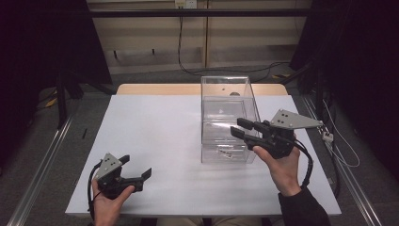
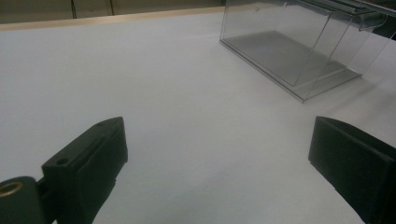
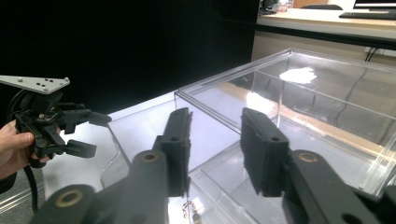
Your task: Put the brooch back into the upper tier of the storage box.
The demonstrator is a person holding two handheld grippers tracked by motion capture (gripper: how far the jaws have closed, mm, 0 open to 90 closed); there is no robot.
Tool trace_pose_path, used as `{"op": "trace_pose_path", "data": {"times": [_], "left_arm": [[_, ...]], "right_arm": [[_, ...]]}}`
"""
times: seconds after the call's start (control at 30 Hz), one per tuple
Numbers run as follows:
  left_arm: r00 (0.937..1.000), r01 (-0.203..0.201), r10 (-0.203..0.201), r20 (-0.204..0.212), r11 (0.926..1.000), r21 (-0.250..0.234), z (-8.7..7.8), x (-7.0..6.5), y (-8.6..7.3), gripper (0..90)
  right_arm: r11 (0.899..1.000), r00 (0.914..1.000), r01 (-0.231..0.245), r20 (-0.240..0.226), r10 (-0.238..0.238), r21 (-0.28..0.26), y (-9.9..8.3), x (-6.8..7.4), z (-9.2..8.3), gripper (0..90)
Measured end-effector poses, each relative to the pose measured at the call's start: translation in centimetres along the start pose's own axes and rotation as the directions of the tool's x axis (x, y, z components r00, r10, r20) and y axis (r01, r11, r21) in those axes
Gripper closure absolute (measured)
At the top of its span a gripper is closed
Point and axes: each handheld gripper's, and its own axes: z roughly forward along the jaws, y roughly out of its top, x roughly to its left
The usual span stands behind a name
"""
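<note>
A clear acrylic box [image 1: 226, 113] stands right of centre on the white table [image 1: 160, 132]; small metal bits [image 1: 226, 153] lie on its floor near the front wall. My right gripper [image 1: 240, 128] is held at the box's front right corner, raised off the table, jaws open with nothing between them. In the right gripper view its jaws [image 3: 215, 116] point at the box's top edge [image 3: 224, 79]. My left gripper [image 1: 137, 165] sits low at the table's front left, open wide and empty. The left gripper view looks between its jaws [image 2: 219, 154] toward the box [image 2: 289, 51] far off.
A wooden strip [image 1: 155, 88] runs along the table's back edge. Cables [image 1: 235, 70] lie on the floor behind, and a metal rail [image 1: 42, 160] runs along the left. Bare white surface lies between the left gripper and the box.
</note>
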Motion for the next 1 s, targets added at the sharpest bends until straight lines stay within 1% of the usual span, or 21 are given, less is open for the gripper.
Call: {"op": "trace_pose_path", "data": {"times": [0.03, 0.07, 0.17, 0.27, 0.3, 0.33, 0.4, 0.47, 0.5, 0.53, 0.6, 0.67, 0.7, 0.73, 0.87, 1.0], "left_arm": [[1.0000, -0.001, 0.001, -0.002, 1.0000, 0.002, 0.0, 0.0, 0.0, 4.4], [1.0000, -0.001, 0.001, -0.002, 1.0000, 0.002, 0.0, 0.0, 0.0, 4.4], [1.0000, 0.001, -0.001, -0.003, 1.0000, 0.003, 0.0, 0.0, 0.0, 4.4], [1.0000, 0.002, -0.002, -0.007, 1.0000, 0.002, 0.0, 0.1, 0.0, 4.4], [1.0000, 0.002, -0.002, -0.008, 1.0000, 0.003, 0.0, 0.1, 0.0, 4.4], [1.0000, 0.004, -0.004, -0.008, 1.0000, 0.002, 0.0, 0.1, 0.0, 4.4], [1.0000, 0.005, -0.005, -0.008, 1.0000, 0.003, 0.0, 0.1, 0.0, 4.4], [0.9999, 0.010, -0.010, -0.009, 1.0000, 0.002, 0.0, 0.1, 0.0, 4.4], [0.9999, 0.011, -0.011, -0.008, 0.9999, 0.003, 0.0, 0.1, 0.0, 4.4], [0.9999, 0.010, -0.010, -0.008, 0.9999, 0.005, 0.0, 0.1, 0.0, 4.4], [0.9999, 0.012, -0.011, -0.009, 0.9999, 0.005, 0.0, 0.1, 0.0, 4.4], [0.9999, 0.010, -0.010, -0.008, 0.9999, 0.007, 0.1, 0.1, 0.0, 4.4], [0.9999, 0.010, -0.010, -0.008, 0.9999, 0.007, 0.1, 0.1, 0.0, 4.4], [1.0000, 0.005, -0.005, -0.008, 1.0000, 0.008, 0.1, 0.1, 0.0, 4.4], [0.9999, 0.004, -0.004, -0.012, 1.0000, 0.006, 0.0, 0.1, 0.0, 4.4], [0.9999, 0.007, -0.007, -0.012, 1.0000, 0.004, -0.1, 0.2, 0.0, 4.4]], "right_arm": [[1.000, 1.0000, 0.001, 0.004, -0.001, -0.001, 0.0, 0.0, 0.0, 56.0], [1.000, 1.0000, 0.001, 0.004, -0.001, -0.001, 0.0, 0.0, 0.0, 56.0], [1.000, 0.9998, 0.004, 0.017, -0.004, -0.007, 0.1, 0.0, -0.1, 50.0], [1.000, 0.9995, 0.006, 0.032, -0.006, -0.019, 0.2, 0.0, -0.3, 39.4], [1.000, 0.9995, 0.006, 0.032, -0.006, -0.019, 0.2, 0.0, -0.3, 39.4], [1.000, 0.9991, 0.002, 0.041, -0.001, -0.022, 0.2, -0.1, -0.3, 33.6], [1.000, 0.9990, -0.001, 0.046, 0.002, -0.026, 0.2, -0.1, -0.4, 28.5], [1.000, 0.9977, -0.005, 0.068, 0.007, -0.023, 0.2, -0.2, -0.4, 23.0], [1.000, 0.9977, -0.005, 0.068, 0.007, -0.023, 0.2, -0.2, -0.4, 23.0], [1.000, 0.9968, -0.008, 0.079, 0.010, -0.026, 0.2, -0.3, -0.4, 19.7], [0.999, 0.9948, -0.016, 0.100, 0.020, -0.041, 0.2, -0.4, -0.7, 14.5], [0.999, 0.9939, -0.013, 0.109, 0.018, -0.050, 0.3, -0.5, -0.9, 10.7], [0.999, 0.9939, -0.013, 0.109, 0.018, -0.050, 0.3, -0.5, -0.9, 10.7], [0.999, 0.9929, -0.011, 0.118, 0.017, -0.050, 0.4, -0.5, -1.0, 7.7], [0.999, 0.9928, -0.004, 0.119, 0.009, -0.040, 0.3, -0.6, -1.1, 5.8], [0.999, 0.9919, -0.010, 0.126, 0.015, -0.041, 0.1, -0.7, -1.1, 4.8]]}}
